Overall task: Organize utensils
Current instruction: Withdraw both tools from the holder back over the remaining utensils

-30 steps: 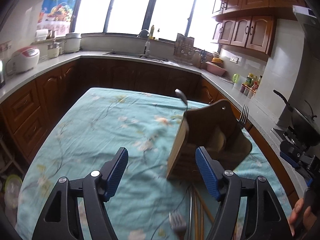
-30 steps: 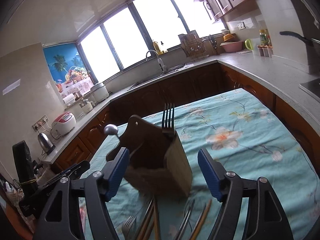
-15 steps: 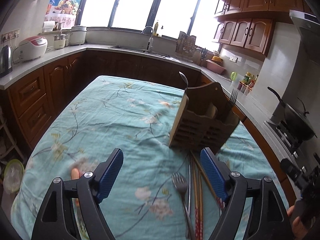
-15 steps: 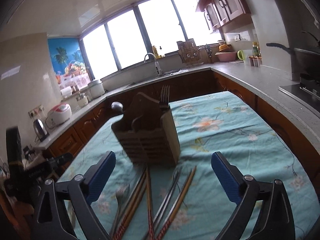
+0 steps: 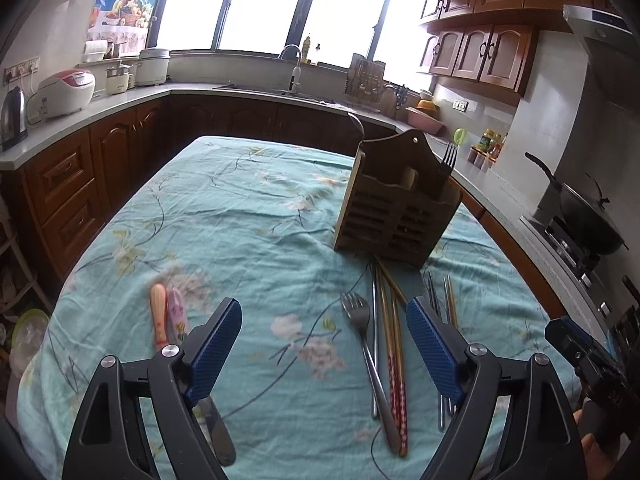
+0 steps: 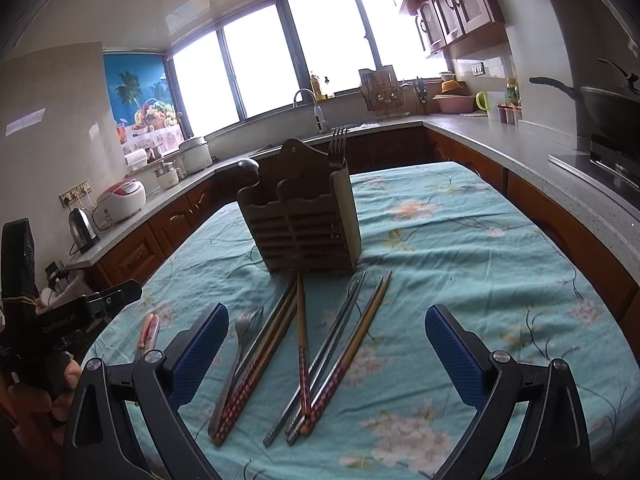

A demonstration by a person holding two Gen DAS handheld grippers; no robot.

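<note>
A brown wooden utensil holder (image 5: 396, 204) (image 6: 304, 216) stands upright on the teal floral tablecloth (image 5: 240, 220), with a fork (image 6: 338, 144) and a spoon (image 6: 248, 166) in it. In front of it lie a loose fork (image 5: 360, 320) (image 6: 240, 332) and several chopsticks (image 5: 394, 344) (image 6: 320, 352). Two knives with pink and orange handles (image 5: 168, 316) rest to the left. My left gripper (image 5: 324, 344) hovers over the loose fork; its jaws are opening, with nothing gripped. My right gripper (image 6: 326, 350) is wide open above the chopsticks.
Wooden cabinets and grey counters ring the table. A wok (image 5: 588, 216) sits on the stove at the right. A rice cooker (image 5: 66, 92) and a kettle (image 5: 14, 116) stand on the left counter. A person's hand (image 6: 68, 376) shows at the left edge.
Both grippers drew back from the holder, which was tilted close between the right gripper's fingers and now stands upright farther off. Both pairs of jaws widened. More utensils on the cloth came into view.
</note>
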